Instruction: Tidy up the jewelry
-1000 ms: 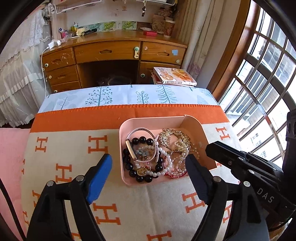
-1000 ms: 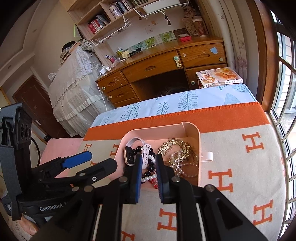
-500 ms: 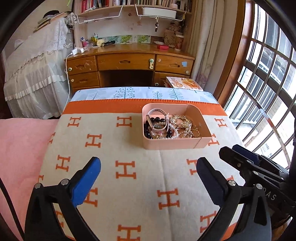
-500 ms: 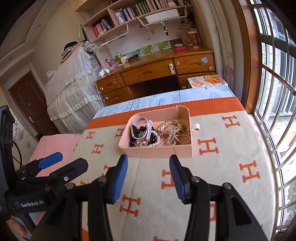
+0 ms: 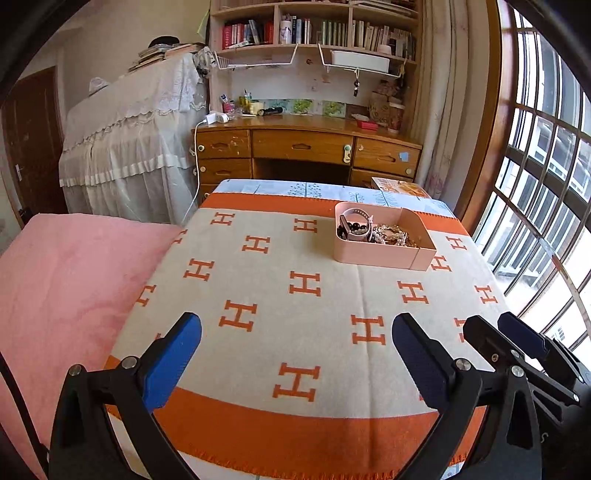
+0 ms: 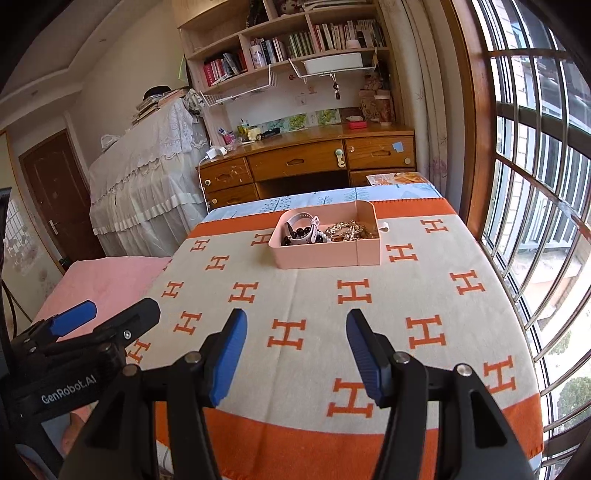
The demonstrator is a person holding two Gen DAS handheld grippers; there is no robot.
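Bright daylight from the window (image 5: 546, 184), slightly blown out there. Soft shadow beside the pink tray (image 5: 380, 254). Sharp centre; fisheye bending, black vignette at corners.

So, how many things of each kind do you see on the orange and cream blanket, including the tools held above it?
Pink rectangular plastic tray, holding jewelry: 1
White watch strap inside it: 1
Tangled pile of gold-coloured chains inside it, pieces not separable: 1
Hand-held grippers, left hand-held gripper and right hand-held gripper, both open and empty: 2
Total: 5

Wooden desk (image 5: 306, 147), bookshelves (image 5: 314, 33), barred window (image 6: 535, 177), daylight
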